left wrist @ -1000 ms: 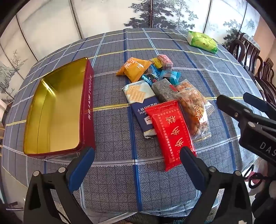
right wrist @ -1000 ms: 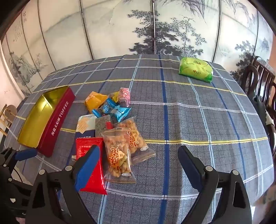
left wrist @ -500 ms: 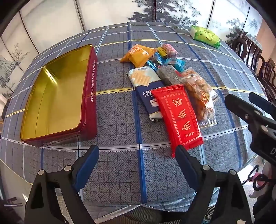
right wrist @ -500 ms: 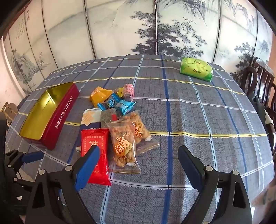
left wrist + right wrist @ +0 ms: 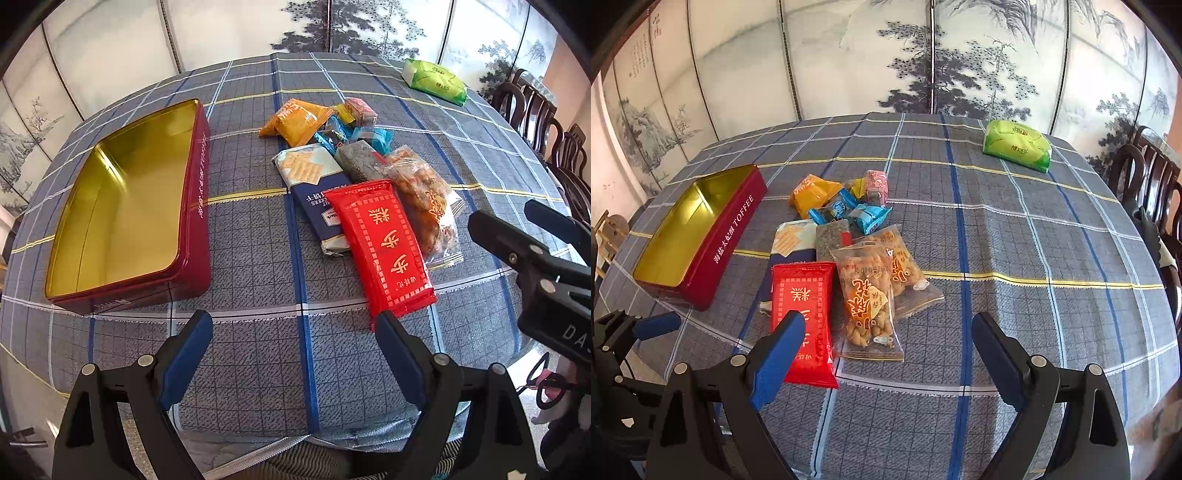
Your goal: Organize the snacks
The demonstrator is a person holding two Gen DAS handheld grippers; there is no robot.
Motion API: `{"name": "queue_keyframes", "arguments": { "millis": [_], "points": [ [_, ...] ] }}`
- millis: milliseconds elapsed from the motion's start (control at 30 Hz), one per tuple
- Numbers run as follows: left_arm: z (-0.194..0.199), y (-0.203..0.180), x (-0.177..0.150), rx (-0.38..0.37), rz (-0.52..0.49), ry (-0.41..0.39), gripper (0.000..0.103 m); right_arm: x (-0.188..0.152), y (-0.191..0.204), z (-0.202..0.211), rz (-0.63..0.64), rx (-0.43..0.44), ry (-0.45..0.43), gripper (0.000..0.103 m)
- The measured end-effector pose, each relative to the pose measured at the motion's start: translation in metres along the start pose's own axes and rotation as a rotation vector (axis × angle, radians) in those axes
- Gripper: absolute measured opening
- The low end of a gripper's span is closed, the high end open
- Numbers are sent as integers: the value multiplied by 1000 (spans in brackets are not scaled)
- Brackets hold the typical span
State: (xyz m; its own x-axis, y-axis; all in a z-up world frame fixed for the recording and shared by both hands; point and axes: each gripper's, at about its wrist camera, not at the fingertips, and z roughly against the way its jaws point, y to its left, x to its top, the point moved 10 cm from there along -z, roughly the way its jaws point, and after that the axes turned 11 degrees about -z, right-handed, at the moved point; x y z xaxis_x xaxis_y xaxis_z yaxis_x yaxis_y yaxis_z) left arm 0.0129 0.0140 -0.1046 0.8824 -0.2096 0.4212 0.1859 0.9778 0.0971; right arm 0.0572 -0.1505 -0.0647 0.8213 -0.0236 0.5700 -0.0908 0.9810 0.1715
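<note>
Both grippers hang over the near edge of the table, jaws spread wide with nothing in them. The right gripper has the red packet just ahead of its left finger, partly hidden behind it, and the two clear bags of fried twists sit straight ahead between the jaws. The left gripper sees that same red packet just past its right finger, with the open toffee tin further off to its left, nothing inside yet.

My guess on handling: everything here is light and crinkly. The red packet looks flat and fairly stiff, so pinching across its narrow width near the closest end should work. The twist bags look slick and the contents brittle, so grab gently by the sealed edge. Behind them lie the cracker pack and small wrapped sweets.
</note>
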Motion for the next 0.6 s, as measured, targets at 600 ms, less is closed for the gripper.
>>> {"name": "queue_keyframes", "arguments": {
  "millis": [600],
  "points": [
    [-3, -1, -3, 4, 5, 6, 85, -5, 10, -3, 27, 4, 8, 91]
  ]
}}
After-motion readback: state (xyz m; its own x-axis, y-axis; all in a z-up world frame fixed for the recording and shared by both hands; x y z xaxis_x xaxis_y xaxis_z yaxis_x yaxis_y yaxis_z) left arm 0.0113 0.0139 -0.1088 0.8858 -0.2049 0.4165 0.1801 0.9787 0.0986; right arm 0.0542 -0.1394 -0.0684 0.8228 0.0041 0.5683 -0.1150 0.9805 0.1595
